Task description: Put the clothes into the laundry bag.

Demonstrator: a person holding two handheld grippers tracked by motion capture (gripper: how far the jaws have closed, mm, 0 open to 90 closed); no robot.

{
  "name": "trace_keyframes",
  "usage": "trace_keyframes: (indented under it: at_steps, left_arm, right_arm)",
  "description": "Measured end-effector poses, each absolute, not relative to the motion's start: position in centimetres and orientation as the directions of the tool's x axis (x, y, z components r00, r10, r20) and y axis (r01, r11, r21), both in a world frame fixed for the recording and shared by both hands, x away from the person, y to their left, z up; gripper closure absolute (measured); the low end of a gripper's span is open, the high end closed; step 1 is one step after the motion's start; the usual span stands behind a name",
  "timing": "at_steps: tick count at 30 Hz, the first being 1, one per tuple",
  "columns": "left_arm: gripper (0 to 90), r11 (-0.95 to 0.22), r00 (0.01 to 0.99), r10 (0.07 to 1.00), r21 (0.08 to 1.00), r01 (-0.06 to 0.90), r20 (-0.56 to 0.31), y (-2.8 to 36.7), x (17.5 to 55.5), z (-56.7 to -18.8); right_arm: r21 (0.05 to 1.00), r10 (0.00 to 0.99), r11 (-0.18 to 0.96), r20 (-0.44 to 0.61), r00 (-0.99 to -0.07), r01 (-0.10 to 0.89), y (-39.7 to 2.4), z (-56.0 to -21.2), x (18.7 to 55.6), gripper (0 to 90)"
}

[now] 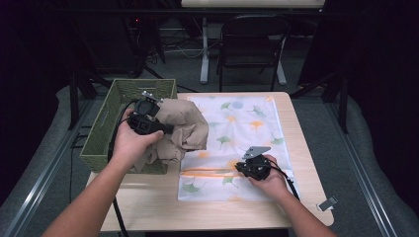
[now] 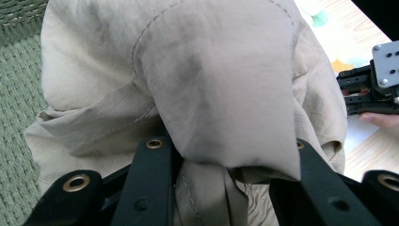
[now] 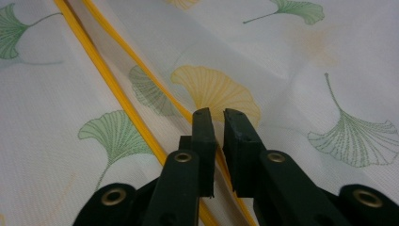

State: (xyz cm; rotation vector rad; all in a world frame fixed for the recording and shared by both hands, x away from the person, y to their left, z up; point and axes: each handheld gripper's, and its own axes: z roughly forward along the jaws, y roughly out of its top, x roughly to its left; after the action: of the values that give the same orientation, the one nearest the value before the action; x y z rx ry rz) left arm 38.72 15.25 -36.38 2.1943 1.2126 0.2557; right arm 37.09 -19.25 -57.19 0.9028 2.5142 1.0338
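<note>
A: Over the near edge of the green woven basket, what are the left tongs doing?

B: They are clamping a bunched beige garment, holding it up between the basket and the white laundry bag. In the left gripper view the cloth is bulging out between the two black jaws, so they are gripping it.

A: And the right tongs?

B: They are lying low on the bag, which is spreading flat over the tabletop. In the right gripper view the tongs are standing just apart, a narrow gap showing between them, right over the bag's yellow zipper. They are pinching nothing that I can see; the zipper strip is running under them.

A: Is the garment touching the bag?

B: Its lower folds are hanging at the bag's left edge; I cannot tell whether they are touching.
</note>
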Motion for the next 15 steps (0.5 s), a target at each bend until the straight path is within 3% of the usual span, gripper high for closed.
trace_keyframes:
  at_steps: [15]
  left_arm:
    - [69.2,-0.393,0.564,0.816,0.591,0.704,-0.13,15.11,38.55,-36.88]
  right_arm:
    - [0.69,0.617,0.576,-0.016,-0.787,0.438,-19.67,-57.65,37.07,80.6]
